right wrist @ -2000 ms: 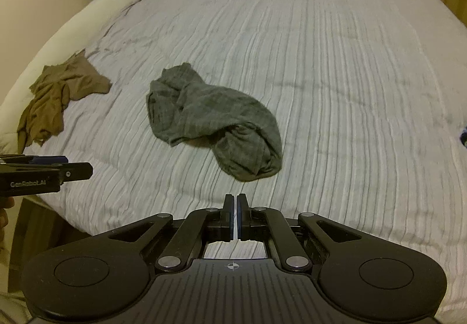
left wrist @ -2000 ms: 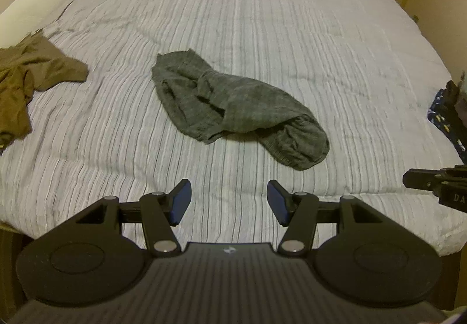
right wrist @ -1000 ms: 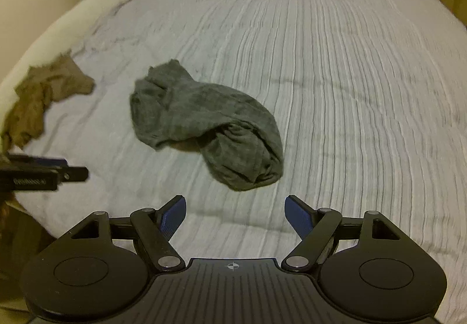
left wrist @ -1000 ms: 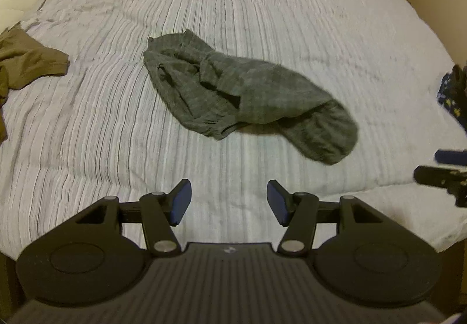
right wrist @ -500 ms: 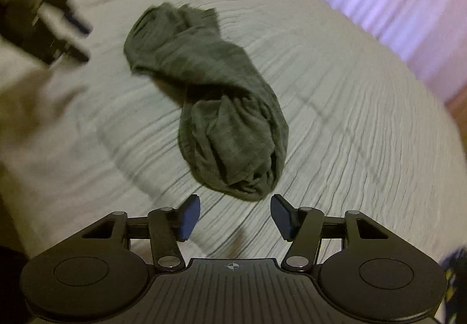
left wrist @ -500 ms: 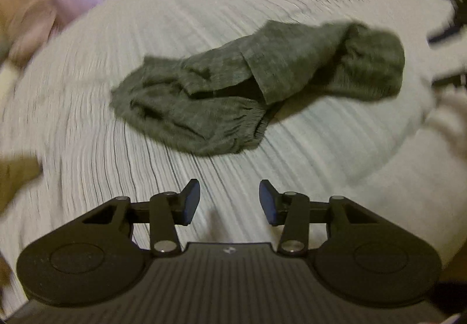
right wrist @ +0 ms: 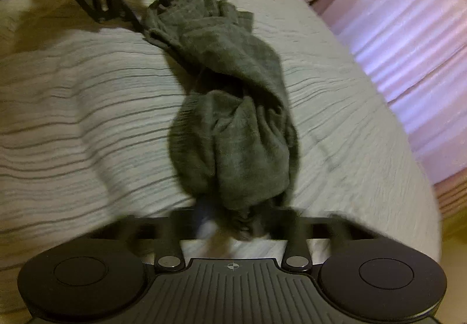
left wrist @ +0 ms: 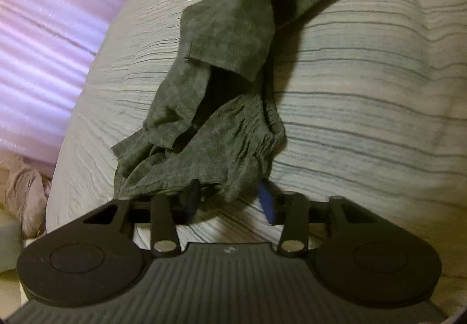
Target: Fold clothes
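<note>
The grey garment [left wrist: 221,131] lies crumpled lengthwise on the striped bedspread [left wrist: 364,108], a long rumpled heap of dark heathered knit. One end shows a gathered, elasticated edge resting low on the bedspread, with a flat flap folded back over a dark opening. From the right wrist view the garment [right wrist: 233,125] bunches into a rounded, twisted lump, narrowing toward its far end.

A home bedroom; striped bed cover [left wrist: 364,96]; pink curtains [right wrist: 414,41].
</note>
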`<state>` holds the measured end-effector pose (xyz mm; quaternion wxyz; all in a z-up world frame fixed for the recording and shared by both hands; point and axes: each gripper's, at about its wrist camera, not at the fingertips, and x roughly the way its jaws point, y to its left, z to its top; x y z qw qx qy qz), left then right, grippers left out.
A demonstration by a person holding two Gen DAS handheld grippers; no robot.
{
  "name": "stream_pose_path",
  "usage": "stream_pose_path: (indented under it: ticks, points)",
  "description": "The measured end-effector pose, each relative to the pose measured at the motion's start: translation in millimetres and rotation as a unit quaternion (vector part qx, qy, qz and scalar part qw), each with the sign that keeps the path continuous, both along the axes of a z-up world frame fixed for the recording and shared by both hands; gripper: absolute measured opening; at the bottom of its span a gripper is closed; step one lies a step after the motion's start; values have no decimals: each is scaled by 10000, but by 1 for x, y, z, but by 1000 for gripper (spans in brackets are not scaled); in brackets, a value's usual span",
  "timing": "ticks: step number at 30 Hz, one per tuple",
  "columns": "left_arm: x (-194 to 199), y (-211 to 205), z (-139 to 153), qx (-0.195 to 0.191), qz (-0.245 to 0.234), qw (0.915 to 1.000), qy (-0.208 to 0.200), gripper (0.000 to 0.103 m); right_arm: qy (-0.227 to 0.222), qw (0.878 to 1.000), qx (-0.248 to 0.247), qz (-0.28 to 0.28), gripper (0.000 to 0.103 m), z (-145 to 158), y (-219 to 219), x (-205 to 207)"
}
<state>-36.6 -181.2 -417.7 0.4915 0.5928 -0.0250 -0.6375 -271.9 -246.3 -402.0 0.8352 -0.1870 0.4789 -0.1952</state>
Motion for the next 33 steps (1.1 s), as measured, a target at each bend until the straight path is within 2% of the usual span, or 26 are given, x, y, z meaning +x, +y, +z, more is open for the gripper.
stream_pose_path:
  ticks: [1, 3, 6, 7, 9, 10, 12, 13, 15, 16, 17, 18, 19, 20, 23, 26, 27, 28, 29, 30, 33]
  points:
    - [3, -2, 1, 72, 38, 9999, 59, 5, -40, 10000, 48, -26, 8, 1, -3, 2]
    - [9, -2, 9, 138, 107, 9995, 282, 4, -207, 9996, 29, -213, 4, 10, -12, -1]
    - [13, 3, 33, 222, 302, 9956, 860, 2, -518, 9964, -151, -660, 3, 36, -31, -14]
    - [12, 5, 43, 259, 370, 9927, 1120, 2, -630, 9945, -239, -803, 3, 46, -38, -19]
    - [7, 9, 73, 387, 473, 9794, 1924, 1, -871, 9889, -562, -1060, 3, 68, -52, -30]
    - [0, 12, 88, 438, 434, 9698, 2360, 1, -1030, 9832, -800, -1278, 3, 80, -59, -36]
    - [-22, 20, 121, 578, 186, 9383, 3405, 2, -1329, 9647, -1263, -1889, 3, 101, -75, -46]
    - [-34, 24, 132, 681, 98, 9207, 3842, 2, -1385, 9548, -1243, -2317, 3, 108, -86, -53]
    - [-58, 32, 146, 1036, 48, 8810, 4616, 9, -1323, 9335, -767, -3242, 4, 117, -108, -71]
    - [-65, 36, 145, 1262, 104, 8678, 4805, 10, -1363, 9178, -380, -3709, 4, 120, -116, -83]
    - [-72, 40, 144, 1468, 171, 8558, 4958, 16, -1555, 8975, 213, -4122, 17, 119, -116, -99]
    - [-75, 44, 141, 1586, 299, 8521, 4978, 19, -1818, 8735, 828, -4440, 49, 115, -110, -115]
    - [-76, 49, 137, 1679, 479, 8504, 4963, 19, -2070, 8442, 1438, -4731, 65, 112, -103, -132]
    - [-73, 50, 134, 1768, 645, 8485, 4946, 19, -2309, 8098, 2040, -4993, 72, 108, -96, -148]
    - [-54, 49, 131, 1882, 1087, 8456, 4876, 19, -3007, 6981, 3687, -5350, 71, 85, -54, -167]
    - [-29, 29, 130, 1802, 1392, 8524, 4706, 20, -3650, 5747, 4734, -5589, 71, 53, -12, -154]
    - [-20, 22, 129, 1757, 1480, 8548, 4654, 20, -3803, 5421, 4914, -5657, 71, 44, -2, -145]
    - [-12, 14, 129, 1714, 1556, 8568, 4608, 20, -3919, 5162, 5032, -5716, 71, 36, 6, -134]
    - [-6, 9, 129, 1686, 1584, 8576, 4594, 20, -3993, 4994, 5080, -5771, 69, 28, 11, -120]
    - [1, 5, 129, 1662, 1604, 8581, 4585, 20, -4036, 4894, 5074, -5832, 61, 21, 15, -107]
    - [15, -6, 129, 1684, 1606, 8560, 4617, 20, -4034, 4866, 4832, -6058, 57, 3, 23, -78]
